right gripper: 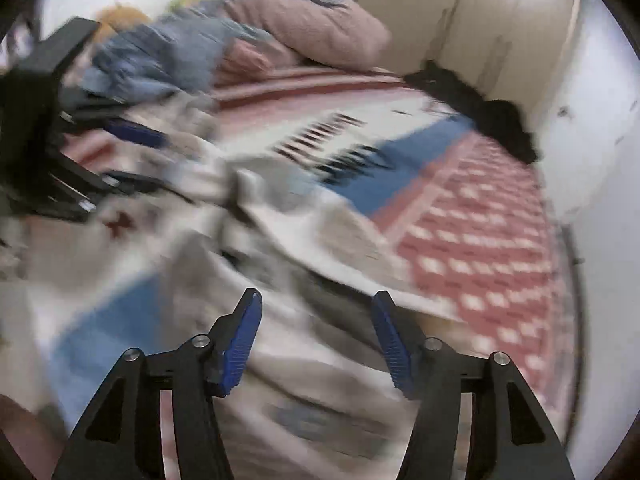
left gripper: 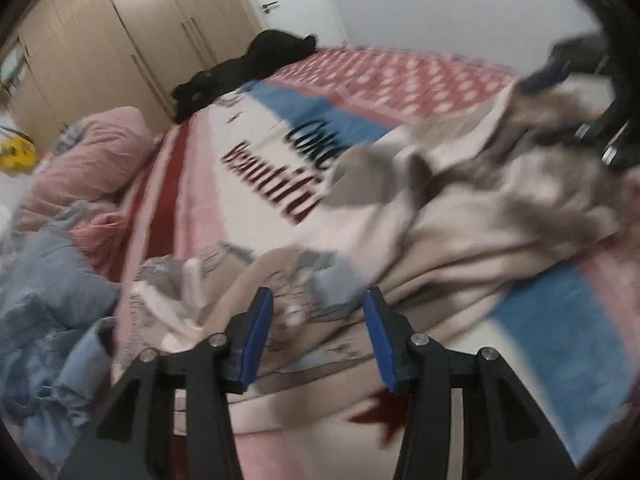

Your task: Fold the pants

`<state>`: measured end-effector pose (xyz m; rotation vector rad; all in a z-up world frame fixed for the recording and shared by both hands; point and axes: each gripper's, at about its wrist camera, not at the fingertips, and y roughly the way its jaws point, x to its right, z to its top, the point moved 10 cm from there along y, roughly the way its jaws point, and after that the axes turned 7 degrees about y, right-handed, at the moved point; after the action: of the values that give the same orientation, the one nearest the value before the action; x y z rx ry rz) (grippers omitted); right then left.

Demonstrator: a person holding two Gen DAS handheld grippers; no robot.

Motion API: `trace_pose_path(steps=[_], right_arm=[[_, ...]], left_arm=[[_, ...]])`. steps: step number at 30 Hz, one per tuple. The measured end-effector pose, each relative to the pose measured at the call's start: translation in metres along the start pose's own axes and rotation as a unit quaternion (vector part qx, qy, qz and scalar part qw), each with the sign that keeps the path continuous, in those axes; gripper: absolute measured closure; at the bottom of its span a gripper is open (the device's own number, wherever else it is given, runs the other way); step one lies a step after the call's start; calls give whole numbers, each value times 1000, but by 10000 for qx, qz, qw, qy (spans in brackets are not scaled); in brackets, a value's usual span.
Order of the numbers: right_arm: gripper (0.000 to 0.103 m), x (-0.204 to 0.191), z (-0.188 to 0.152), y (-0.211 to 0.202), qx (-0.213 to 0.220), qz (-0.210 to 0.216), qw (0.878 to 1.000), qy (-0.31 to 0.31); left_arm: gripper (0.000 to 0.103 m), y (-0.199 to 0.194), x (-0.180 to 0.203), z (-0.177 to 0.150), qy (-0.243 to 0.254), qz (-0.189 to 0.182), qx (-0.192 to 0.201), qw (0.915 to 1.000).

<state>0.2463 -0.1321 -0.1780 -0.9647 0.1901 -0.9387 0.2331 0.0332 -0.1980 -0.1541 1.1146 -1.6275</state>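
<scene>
Both are partly open and hold nothing: the left hand-held gripper (left gripper: 318,300) and the right hand-held gripper (right gripper: 316,300) hang over the crumpled beige pants (left gripper: 460,216) at the bottom middle of each view.

Pink pillow (left gripper: 96,148), blue clothes (left gripper: 48,280), black garment (left gripper: 240,68) lie beside a wooden wardrobe (left gripper: 120,32).

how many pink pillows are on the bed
1. The pink pillow lies at the head of the bed by the wardrobe, just beyond the crumpled blue clothes. That heap could hide another one.
</scene>
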Motion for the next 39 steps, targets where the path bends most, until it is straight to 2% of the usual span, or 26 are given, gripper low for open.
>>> trace_pose_path(steps=[1,3,4,5,9,12,15,17,19,20,22,23,27,29,30,31,33,39], right_arm=[[50,6,-4,3,-78,-111,9999,-55],[50,19,-12,11,-230,-336,9991,-76],[50,26,-13,13,-241,-474,9986,-21],[52,31,-14,16,-245,-545,9982,80],[52,54,-17,29,-357,-554,9963,553],[54,64,-18,35,-416,-443,9952,773],[55,71,-13,32,-292,-100,9937,1074],[51,73,-10,29,-238,173,9929,1152],[43,76,-10,32,-370,368,9924,1115],[42,77,-12,34,-449,401,9925,1065],[41,79,-15,40,-593,515,9912,1065],[40,82,-18,44,-690,680,9880,1199],[39,91,-16,56,-762,1219,9734,1785],[60,89,-15,59,-823,1566,9635,2010],[81,87,-15,60,-884,1596,9624,2014],[91,85,-14,60,-882,1536,9645,1959],[96,81,-7,51,-664,1365,9742,1671],[100,92,23,0,313,592,9853,1570]], left_arm=[[62,5,-4,-4,6,104,-73,9999],[81,8,-11,-8,-126,86,-115,9998],[88,10,-16,-9,-229,83,-133,9996],[99,11,-21,-9,-302,138,-140,9993],[103,1,-49,-9,-658,561,-34,9962],[103,-14,-80,-7,-1065,896,169,9901],[103,-22,-95,-9,-1269,798,210,9885],[103,-22,-85,-11,-1163,436,193,9921],[103,-18,-63,-14,-859,144,135,9961],[99,-15,-55,-14,-751,94,92,9971],[74,-8,-36,-17,-569,-60,-3,9984],[58,-6,-28,-17,-558,-138,8,9983],[56,5,-5,-10,-360,-315,-6,9989],[53,8,3,-5,-245,-359,4,9991],[52,10,4,-2,-207,-325,-3,9993],[51,13,3,0,-191,-276,-2,9994],[50,17,1,2,-227,-248,-8,9994],[50,24,-6,14,-236,-158,58,9996]])
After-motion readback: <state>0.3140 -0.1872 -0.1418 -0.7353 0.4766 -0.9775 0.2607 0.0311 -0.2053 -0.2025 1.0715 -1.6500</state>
